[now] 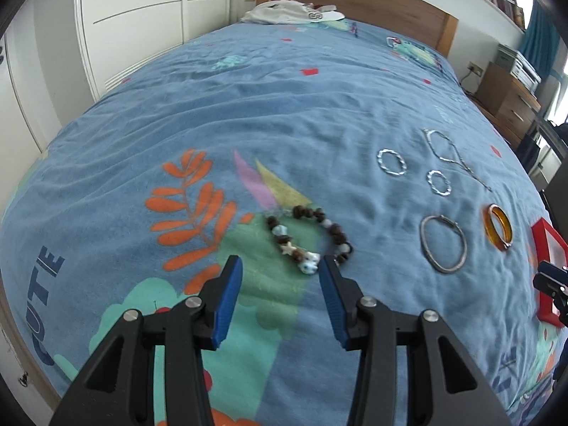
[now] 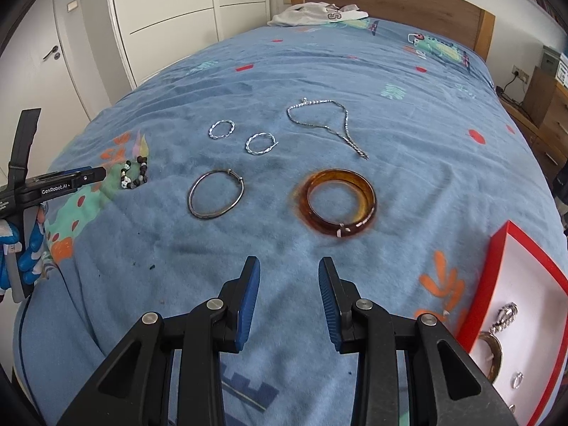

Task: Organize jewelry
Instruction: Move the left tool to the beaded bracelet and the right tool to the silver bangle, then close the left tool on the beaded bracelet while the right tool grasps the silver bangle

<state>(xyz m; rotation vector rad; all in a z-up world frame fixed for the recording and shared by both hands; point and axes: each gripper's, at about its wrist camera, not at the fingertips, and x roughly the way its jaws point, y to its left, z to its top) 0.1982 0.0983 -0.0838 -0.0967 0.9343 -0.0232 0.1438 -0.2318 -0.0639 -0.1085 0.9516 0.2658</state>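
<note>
Jewelry lies spread flat on a blue patterned bedspread, pieces set apart from each other, prob. so each can be picked up w/o tangling. Left tool is open, fingers wide, hovering just short of a beaded bracelet; the bracelet's near edge sits just ahead of the gap betw. the tips, closer to the right finger, so it looks like the next pick. Right tool is also open and holds nothing; an amber bangle lies just ahead of it, slightly to its right. To the bangle's left, a thin silver bangle; farther back, two twisted silver hoops and a silver chain necklace. At far right, a red-rimmed box w/ white lining already holds some rings and a bangle, apparently the sorting destination.
</note>
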